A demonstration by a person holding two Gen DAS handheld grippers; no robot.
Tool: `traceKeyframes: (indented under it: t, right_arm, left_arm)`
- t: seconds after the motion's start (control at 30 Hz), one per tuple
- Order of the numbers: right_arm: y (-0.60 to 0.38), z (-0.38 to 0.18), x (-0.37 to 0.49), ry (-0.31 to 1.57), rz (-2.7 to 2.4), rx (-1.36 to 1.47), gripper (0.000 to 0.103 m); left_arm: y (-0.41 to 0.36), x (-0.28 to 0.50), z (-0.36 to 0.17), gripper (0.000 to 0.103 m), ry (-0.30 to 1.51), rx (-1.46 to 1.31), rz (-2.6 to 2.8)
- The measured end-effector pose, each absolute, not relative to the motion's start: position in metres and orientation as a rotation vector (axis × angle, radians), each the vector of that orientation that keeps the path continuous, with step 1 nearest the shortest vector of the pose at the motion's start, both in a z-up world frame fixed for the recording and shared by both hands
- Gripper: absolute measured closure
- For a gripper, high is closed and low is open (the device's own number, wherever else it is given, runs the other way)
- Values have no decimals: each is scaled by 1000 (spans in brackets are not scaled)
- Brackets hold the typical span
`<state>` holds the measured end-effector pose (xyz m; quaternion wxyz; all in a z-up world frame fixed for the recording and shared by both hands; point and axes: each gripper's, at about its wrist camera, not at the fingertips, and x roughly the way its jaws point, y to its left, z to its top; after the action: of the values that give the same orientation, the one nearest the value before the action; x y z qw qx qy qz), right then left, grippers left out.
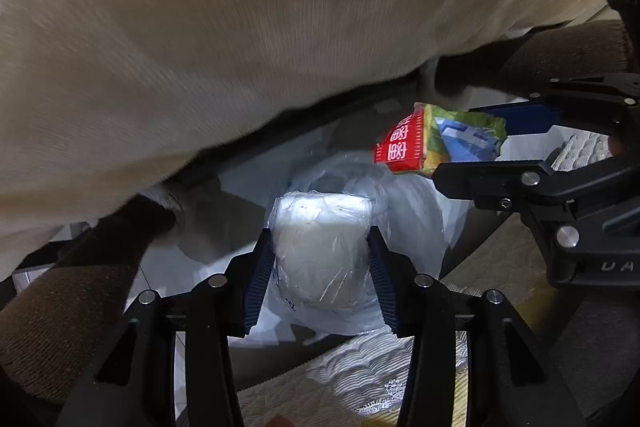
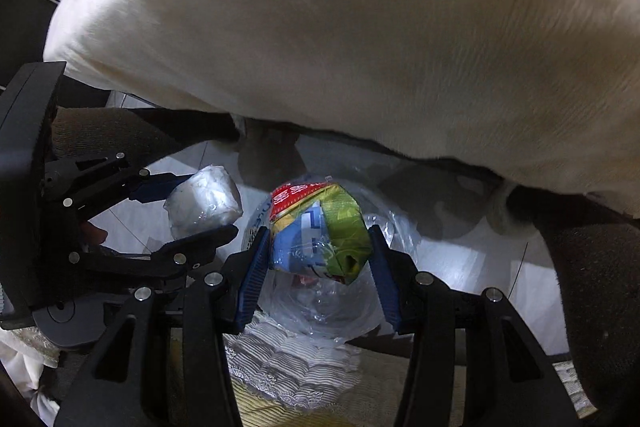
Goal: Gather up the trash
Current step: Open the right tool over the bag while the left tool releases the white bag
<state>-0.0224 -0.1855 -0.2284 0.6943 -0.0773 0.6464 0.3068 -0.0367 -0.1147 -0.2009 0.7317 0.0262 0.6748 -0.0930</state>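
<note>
Both grippers poised over the clear plastic-lined bin (image 2: 320, 311): your left gripper (image 1: 320, 259) fingers clamp the white plastic-wrapped wad (image 1: 320, 251), your right gripper (image 2: 320, 251) fingers clamp the crumpled red-green-blue carton (image 2: 320, 231); release centred above the opening.

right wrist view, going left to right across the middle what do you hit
left claw → white wad wrapped in clear plastic held in it → crushed red, green and blue carton between the right claw pads, over the clear plastic bag
</note>
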Motion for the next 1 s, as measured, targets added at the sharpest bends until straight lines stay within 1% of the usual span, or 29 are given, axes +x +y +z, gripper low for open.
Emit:
traceKeyframes:
  t: [0.47,0.7,1.0]
  right_arm:
    - [-183,-314,0,1685,543,-109,54]
    - [-183,-354,12,1755,515,-111,54]
    - [-176,-392,11,1839,479,-163,54]
  left_arm:
    - [-116,-21,-288,57,1688,27,-211]
    - [-114,-22,-329,57,1774,38,-192]
    - [-107,-27,-361,57,1862,57,-189]
